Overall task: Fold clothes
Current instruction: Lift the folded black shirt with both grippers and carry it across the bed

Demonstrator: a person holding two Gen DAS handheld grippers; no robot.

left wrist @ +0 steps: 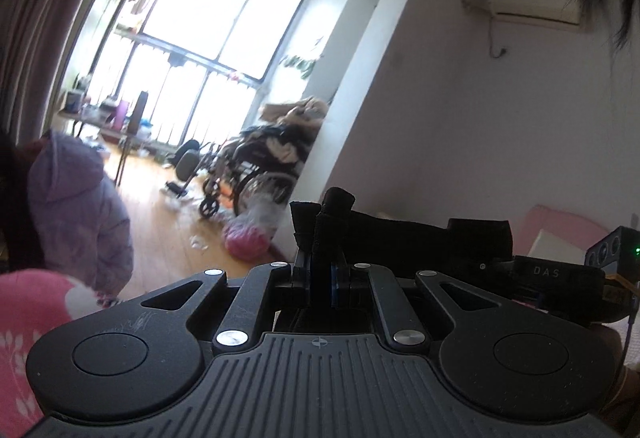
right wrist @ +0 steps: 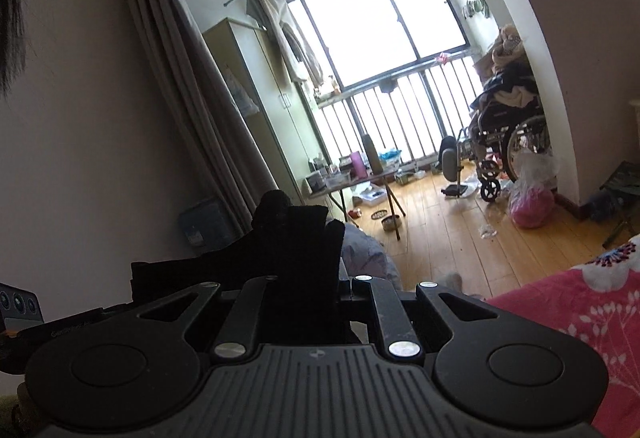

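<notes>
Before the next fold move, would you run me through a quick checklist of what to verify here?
1. Left gripper shut on the black garment: ok.
2. Right gripper shut on the same black cloth: ok.
3. Garment stretched between the two grippers: ok, it spans toward the other gripper in each view.
4. Both grippers raised, pointing into the room: ok.
5. Pink floral bedding free for laying down: cannot tell, only an edge shows.
6. Lower hem hanging clear: cannot tell, hidden.
</notes>
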